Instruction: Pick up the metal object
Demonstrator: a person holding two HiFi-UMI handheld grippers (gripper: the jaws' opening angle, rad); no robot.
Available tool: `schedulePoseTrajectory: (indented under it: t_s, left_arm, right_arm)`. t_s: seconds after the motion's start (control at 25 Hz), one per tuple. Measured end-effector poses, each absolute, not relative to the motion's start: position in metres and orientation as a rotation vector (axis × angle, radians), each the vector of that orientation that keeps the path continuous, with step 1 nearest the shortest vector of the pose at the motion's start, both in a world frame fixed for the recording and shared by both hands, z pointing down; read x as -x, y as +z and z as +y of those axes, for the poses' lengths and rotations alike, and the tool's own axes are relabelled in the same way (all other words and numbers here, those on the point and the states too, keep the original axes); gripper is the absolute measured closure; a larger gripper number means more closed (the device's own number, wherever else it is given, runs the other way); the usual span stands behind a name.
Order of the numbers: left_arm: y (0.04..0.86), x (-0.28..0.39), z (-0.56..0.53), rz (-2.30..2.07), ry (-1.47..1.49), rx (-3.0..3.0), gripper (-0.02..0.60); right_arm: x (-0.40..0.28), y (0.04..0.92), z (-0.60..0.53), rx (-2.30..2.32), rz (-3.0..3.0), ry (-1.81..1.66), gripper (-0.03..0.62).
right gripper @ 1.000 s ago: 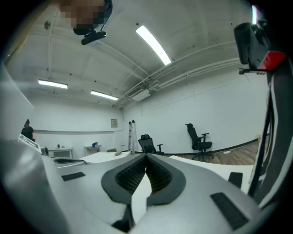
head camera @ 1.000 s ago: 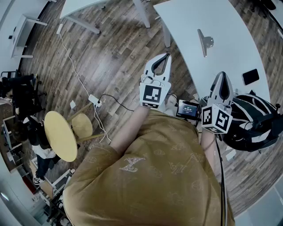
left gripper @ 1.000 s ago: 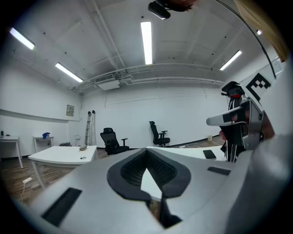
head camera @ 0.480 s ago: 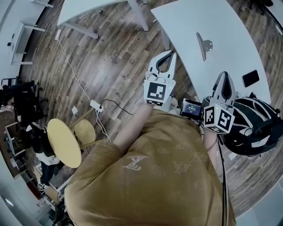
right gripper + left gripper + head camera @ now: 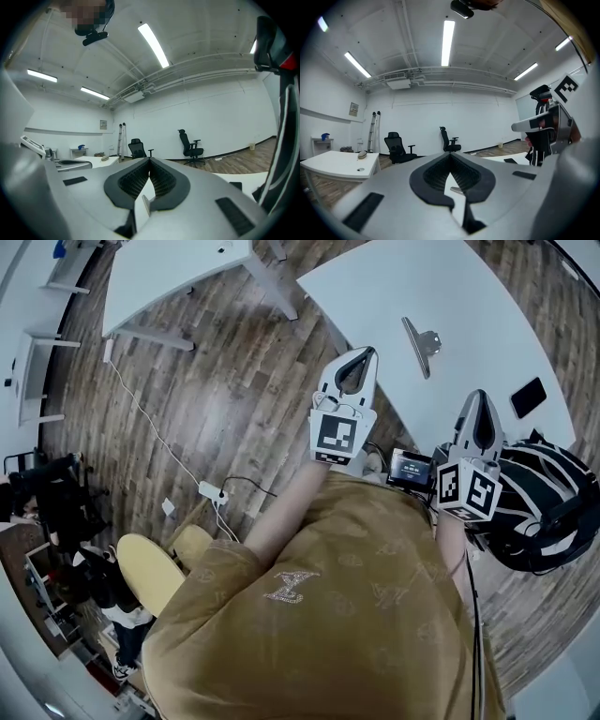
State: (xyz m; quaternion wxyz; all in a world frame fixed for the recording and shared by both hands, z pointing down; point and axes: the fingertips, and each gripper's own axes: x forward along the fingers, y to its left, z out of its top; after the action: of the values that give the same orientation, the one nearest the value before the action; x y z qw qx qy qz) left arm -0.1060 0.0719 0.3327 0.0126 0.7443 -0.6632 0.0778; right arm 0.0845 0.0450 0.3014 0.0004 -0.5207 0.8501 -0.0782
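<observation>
Metal object (image 5: pixel 419 337) lies flat on the white table (image 5: pixel 375 296) ahead of you, well apart from both grippers (a dark phone (image 5: pixel 528 397) sits farther right on the same top). Your left gripper (image 5: pixel 364 353) is held up near the table's near edge, its jaws closed tip to tip with nothing between them. Your right gripper (image 5: pixel 479 394) is held up beside it, jaws likewise pressed together and empty, just by the black-and-white bag (image 5: pixel 548 507).
</observation>
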Motion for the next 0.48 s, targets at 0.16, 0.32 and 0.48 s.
schedulePoseTrajectory:
  t_s: [0.16,0.32,0.48]
  left_arm:
    - [0.334,0.107,0.055,-2.013,0.25,-2.375,0.577]
    - [0.342,0.109,0.046,-1.946,0.261,-2.41,0.577]
    - [0.345,0.113,0.039,-1.917,0.275,-2.426,0.577]
  right_arm:
    - [-0.082,0.305,0.033,1.699,2.643,-0.242,0.585]
    - [-0.081,0.304,0.027,1.752,2.624,-0.23,0.585]
    - [-0.08,0.306,0.017,1.772,2.612,-0.249,0.585]
